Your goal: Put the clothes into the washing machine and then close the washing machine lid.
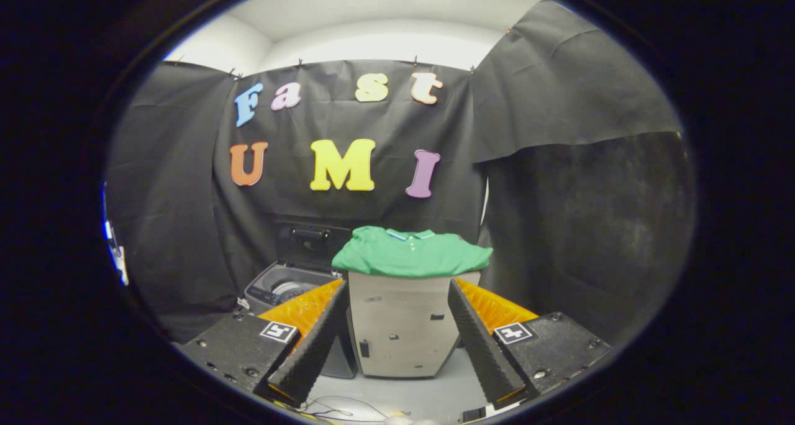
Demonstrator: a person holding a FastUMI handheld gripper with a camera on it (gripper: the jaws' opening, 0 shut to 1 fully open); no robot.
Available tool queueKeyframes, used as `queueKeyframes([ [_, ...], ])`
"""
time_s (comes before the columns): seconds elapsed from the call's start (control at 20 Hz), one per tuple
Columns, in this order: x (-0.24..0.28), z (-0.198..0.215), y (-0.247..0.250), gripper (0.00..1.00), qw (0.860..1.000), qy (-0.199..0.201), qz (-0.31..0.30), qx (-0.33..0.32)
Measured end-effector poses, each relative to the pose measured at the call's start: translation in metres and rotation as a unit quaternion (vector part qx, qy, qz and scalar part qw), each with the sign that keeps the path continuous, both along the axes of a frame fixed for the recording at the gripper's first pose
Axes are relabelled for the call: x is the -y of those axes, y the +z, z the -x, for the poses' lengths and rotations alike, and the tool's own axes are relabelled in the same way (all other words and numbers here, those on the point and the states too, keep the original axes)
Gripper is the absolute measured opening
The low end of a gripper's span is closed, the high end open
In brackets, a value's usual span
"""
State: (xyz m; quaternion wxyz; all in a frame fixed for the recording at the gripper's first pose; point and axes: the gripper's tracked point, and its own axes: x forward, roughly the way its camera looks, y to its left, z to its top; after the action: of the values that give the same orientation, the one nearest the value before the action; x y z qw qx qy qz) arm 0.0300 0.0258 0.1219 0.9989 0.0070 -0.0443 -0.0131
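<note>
While jaws gape, gripper point(397, 344) faces shirt point(411, 253).

The camera rides low behind the tongs point(397, 344), facing level toward the nearby cabinet point(400, 325) and booth wall.

Bright overhead light washes out the ceiling, the image is sharp centrally, and fisheye bending curves the edges.

Pale floor point(428, 394) — grey cabinet point(400, 325) and washing machine point(282, 288) stand on it.
</note>
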Motion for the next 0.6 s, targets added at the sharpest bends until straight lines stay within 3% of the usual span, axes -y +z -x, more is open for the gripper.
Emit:
queueKeyframes([
  [0.4, 0.030, -0.121, 0.099, 1.00, 0.999, -0.020, -0.009, 0.025],
  [0.6, 0.042, -0.200, 0.123, 1.00, 1.000, -0.010, -0.026, -0.006],
])
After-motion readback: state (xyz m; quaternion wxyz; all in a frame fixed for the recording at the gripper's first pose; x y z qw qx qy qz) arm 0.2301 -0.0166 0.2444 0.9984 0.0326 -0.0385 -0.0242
